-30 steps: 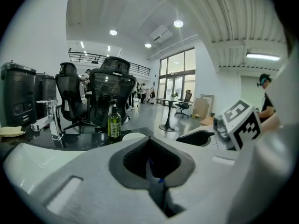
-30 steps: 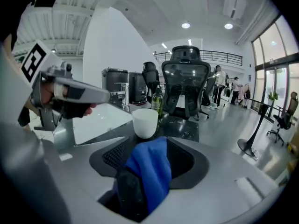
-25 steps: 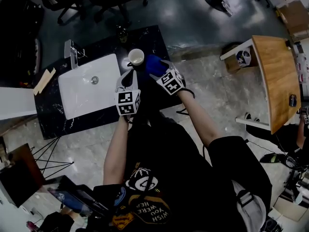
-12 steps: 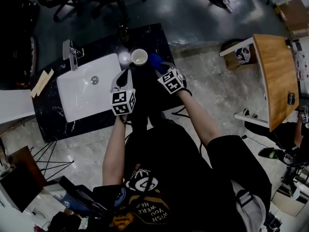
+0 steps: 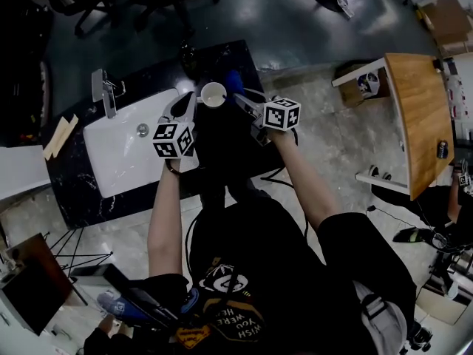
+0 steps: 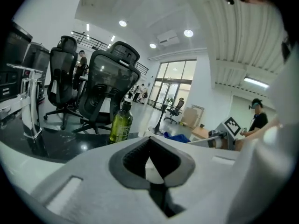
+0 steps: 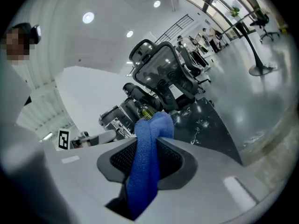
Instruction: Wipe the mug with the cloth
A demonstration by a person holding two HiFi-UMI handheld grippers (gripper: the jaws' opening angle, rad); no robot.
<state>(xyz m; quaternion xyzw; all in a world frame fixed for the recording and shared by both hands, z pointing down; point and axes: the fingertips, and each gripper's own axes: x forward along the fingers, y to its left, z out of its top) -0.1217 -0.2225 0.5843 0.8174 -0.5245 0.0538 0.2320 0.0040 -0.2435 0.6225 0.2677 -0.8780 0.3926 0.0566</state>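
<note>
**Black Stone Tabletop, Cream Mug, Blue Cloth Pinched**

Glossy black stone with pale veining makes up the tabletop. The mug stands upright near its far edge, a small round cream cup with its mouth open to the head view. Left of the mug, a rectangular white sink with rounded corners is set into the stone. Just beyond the mug stands a green bottle with a dark cap. Farther beyond it are black mesh-backed office chairs on a dark, shiny floor. Well to the right of the mug is a wooden table with a curved edge.

Just right of the mug, the right gripper has just been closing its jaws and pinches the cloth. The cloth is a blue, nubbly fold that runs up between the ribbed dark pads and bunches past the tips. The left gripper sits at the mug's left side with its jaws drawn together at the tips (a pale sliver shows in the notch between its pads; what it is I cannot tell).
</note>
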